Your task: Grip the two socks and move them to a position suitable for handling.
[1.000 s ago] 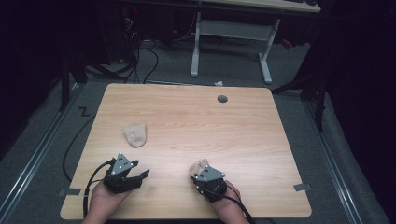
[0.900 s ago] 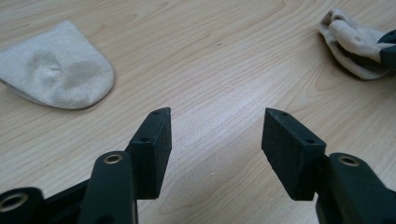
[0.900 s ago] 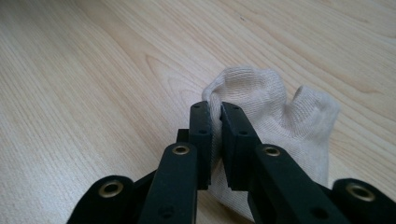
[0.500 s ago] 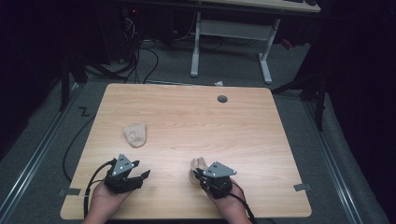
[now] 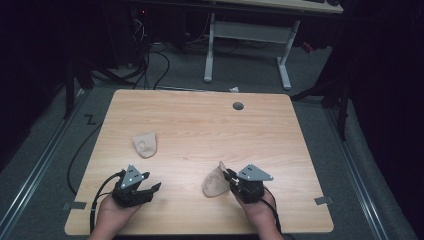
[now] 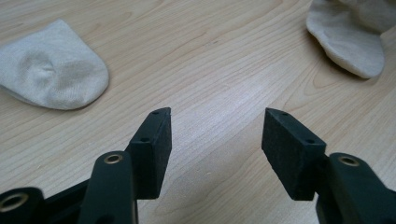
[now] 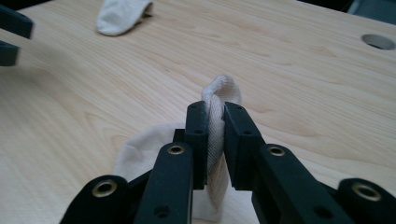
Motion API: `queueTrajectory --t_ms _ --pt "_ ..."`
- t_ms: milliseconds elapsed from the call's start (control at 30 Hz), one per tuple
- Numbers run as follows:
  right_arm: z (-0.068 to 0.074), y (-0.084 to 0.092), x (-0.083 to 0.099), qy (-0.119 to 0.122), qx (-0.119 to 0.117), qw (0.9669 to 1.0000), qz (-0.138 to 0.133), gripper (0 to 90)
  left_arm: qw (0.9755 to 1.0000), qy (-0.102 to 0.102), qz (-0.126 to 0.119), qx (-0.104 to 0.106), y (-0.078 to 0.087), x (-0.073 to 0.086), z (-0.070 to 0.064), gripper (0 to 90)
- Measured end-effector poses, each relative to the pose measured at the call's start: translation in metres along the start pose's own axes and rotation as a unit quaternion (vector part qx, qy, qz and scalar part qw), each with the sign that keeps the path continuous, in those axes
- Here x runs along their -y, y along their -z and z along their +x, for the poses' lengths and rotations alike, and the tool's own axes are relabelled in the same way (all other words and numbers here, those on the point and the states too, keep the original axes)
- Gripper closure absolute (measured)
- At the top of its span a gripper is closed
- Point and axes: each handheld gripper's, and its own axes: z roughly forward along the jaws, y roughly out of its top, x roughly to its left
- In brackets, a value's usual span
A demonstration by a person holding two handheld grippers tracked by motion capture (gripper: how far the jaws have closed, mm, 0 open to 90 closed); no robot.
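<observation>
Two cream socks lie on the wooden table (image 5: 200, 115). One sock (image 5: 145, 144) (image 6: 51, 84) (image 7: 119, 16) rests flat at the left middle. My right gripper (image 5: 229, 176) (image 7: 215, 112) is shut on the cuff of the other sock (image 5: 214, 182) (image 7: 140, 149) (image 6: 348, 42), pulling that edge up while the toe end stays on the table. Its jaws have just been opening slightly, with the cuff still pinched between the pads. My left gripper (image 5: 150, 190) (image 6: 215, 135) hovers low near the front left edge, open, with bare wood between its jaws.
A round cable hole (image 5: 238, 106) (image 7: 378, 41) sits near the table's far edge. Behind the table stand a white desk frame (image 5: 245, 45) and floor cables (image 5: 150, 60). Bare wood spans the table's middle and right.
My right gripper has moved right and slightly up, lifting the sock's cuff with it. The left gripper and the flat sock have stayed put.
</observation>
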Motion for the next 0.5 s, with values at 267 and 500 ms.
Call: queueTrajectory --t_ms 267,500 --pt "-0.024 -0.007 0.009 -0.023 0.017 0.9992 0.029 80.3 1.0 -0.002 0.001 -0.002 0.0 0.0 -0.001 43.2" --pt "-0.037 -0.011 0.017 -0.04 0.027 0.9979 0.044 79.0 1.0 -0.003 0.0 -0.001 0.0 0.0 -0.001 43.2"
